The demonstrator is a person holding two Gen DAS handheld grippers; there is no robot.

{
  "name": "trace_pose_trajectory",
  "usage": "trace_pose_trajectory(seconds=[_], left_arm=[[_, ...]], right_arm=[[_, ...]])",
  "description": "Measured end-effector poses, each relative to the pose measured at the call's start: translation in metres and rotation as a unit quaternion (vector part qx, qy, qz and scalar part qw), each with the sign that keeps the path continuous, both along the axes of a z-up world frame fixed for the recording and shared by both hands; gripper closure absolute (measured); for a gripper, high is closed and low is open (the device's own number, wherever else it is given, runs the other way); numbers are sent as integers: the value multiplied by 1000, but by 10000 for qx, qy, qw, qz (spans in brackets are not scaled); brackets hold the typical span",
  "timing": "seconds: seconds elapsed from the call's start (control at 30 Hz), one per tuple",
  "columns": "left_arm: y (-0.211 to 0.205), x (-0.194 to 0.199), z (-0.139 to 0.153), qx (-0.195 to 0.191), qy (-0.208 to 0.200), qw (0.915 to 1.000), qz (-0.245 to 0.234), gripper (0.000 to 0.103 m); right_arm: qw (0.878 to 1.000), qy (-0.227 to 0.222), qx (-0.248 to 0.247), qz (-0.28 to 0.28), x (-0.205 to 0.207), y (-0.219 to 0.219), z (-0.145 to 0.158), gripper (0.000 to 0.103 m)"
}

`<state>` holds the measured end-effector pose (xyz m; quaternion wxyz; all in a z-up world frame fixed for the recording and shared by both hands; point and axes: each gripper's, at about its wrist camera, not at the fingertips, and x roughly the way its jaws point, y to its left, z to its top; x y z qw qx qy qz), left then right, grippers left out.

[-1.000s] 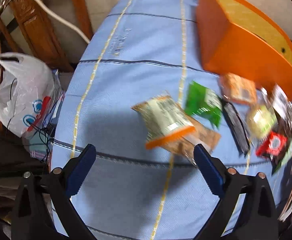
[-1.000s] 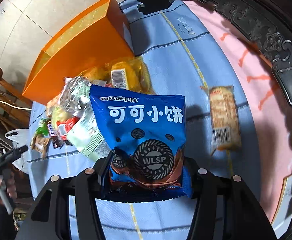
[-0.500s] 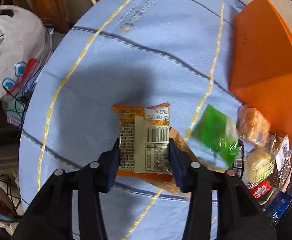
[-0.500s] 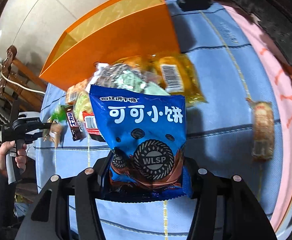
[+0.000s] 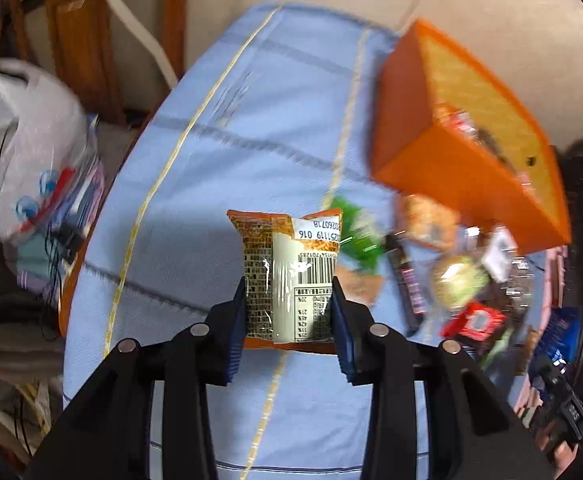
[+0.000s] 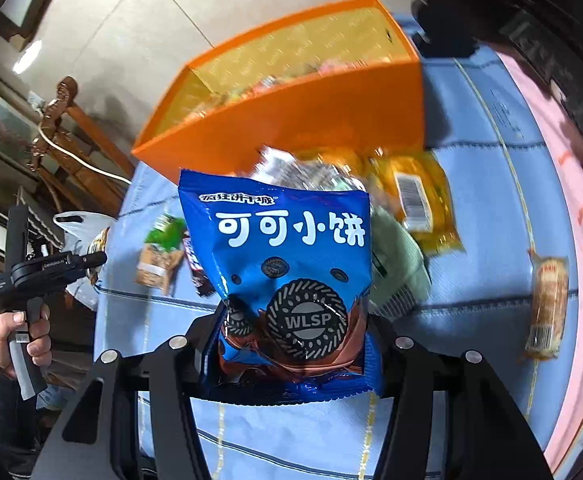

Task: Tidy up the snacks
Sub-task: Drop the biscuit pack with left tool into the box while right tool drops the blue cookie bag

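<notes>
From the left wrist, the left gripper has its jaws closing on an orange snack packet, the blue pads pressing both sides with the barcode face up, lifted above the blue striped cloth on the tabletop. To the right stands an open orange box with some packets inside; a heap of loose snacks lies just before it. A white plastic bag sits off the tabletop's left edge.

From the right wrist, the right gripper has its jaws part closed around a blue biscuit bag, held upright by its lower end. Behind it are the orange box and a yellow packet; a brown-wrapped snack lies apart at right. At left, a hand holds the other gripper's handle.
</notes>
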<state>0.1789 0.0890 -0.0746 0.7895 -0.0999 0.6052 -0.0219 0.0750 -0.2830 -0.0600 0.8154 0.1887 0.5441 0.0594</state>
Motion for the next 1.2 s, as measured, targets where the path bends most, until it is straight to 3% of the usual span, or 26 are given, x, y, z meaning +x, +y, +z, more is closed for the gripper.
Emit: trace_pose_trajectory(seconds=[0.23,0.3,0.43,0.63,0.67,0.7,0.77,0.83,0.93,1.03,1.2], left_arm=[[-76,50,73,-117,-923,9924,-809,67],[-98,67,80,-170,-993,9900,-992,66],[-147,113,76,-57,-1020,9867,-1262,66],[-189,162,39,-14,-734,9884,-1332,63],[-190,166,31,28,-646,9889,-1334,47],[-193,169,23,181,-549,9899,-1296,22],[-192,163,20,365,-697,9891,-1242,9],[-185,155,21,449,-877,9867,-1290,8],[-168,144,23,586,-834,9859,-1329,8],[-142,127,24,631,-793,9875,-1206,7],[-92,90,16,772,-645,9906,-931,5]], right_arm=[[9960,-863,-28,-210,36,-14,56,48],[9940,-1050,-93,-306,55,-20,67,48],[9906,-1236,-167,-554,106,-33,71,47],[9900,-1107,-299,-827,167,-36,46,47],[9900,-1041,-355,-879,173,-32,39,45],[9905,-912,-437,-932,177,-31,30,44],[9908,-636,-498,-1085,182,-31,15,33],[9891,-652,-489,-1229,178,-32,12,23],[9873,-845,-396,-1285,158,-37,17,16],[9858,-889,-254,-1405,130,-47,23,11],[9821,-842,-477,-1618,70,-67,26,6]])
